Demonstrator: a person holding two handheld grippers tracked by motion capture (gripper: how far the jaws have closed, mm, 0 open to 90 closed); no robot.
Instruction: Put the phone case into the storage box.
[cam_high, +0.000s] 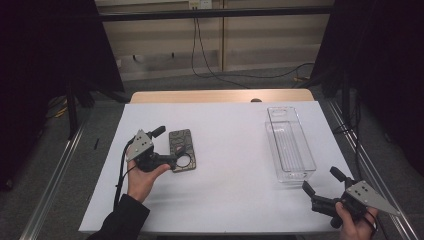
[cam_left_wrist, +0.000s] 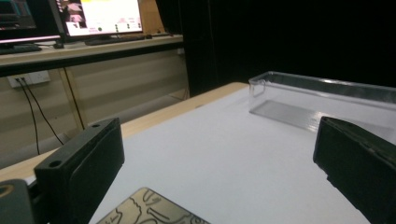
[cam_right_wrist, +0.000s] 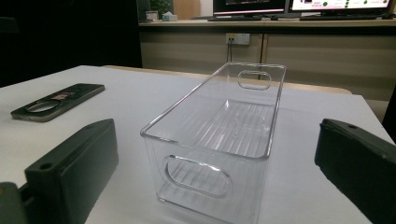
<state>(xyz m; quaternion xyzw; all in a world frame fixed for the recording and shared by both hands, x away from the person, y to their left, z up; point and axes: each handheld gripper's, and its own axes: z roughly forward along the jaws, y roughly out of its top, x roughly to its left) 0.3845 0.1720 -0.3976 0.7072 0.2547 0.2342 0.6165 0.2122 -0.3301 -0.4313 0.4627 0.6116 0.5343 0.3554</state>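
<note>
Left gripper (cam_high: 172, 161), jaws wide and empty, is hovering at the phone case (cam_high: 182, 149). Right gripper (cam_high: 320, 186), equally agape, is waiting beside the clear bin (cam_high: 300, 150); nothing binned yet.

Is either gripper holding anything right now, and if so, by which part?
Nothing is held. The left gripper is open beside the phone case; the right gripper is open near the clear bin.

Dim, soft-focus, dark surroundings

Grey carpet floor (cam_high: 45, 165), black curtains (cam_high: 45, 45) at both sides, beige wall panels (cam_high: 260, 35) with dangling cables (cam_high: 200, 55), lit monitors (cam_left_wrist: 100, 16) behind
</note>
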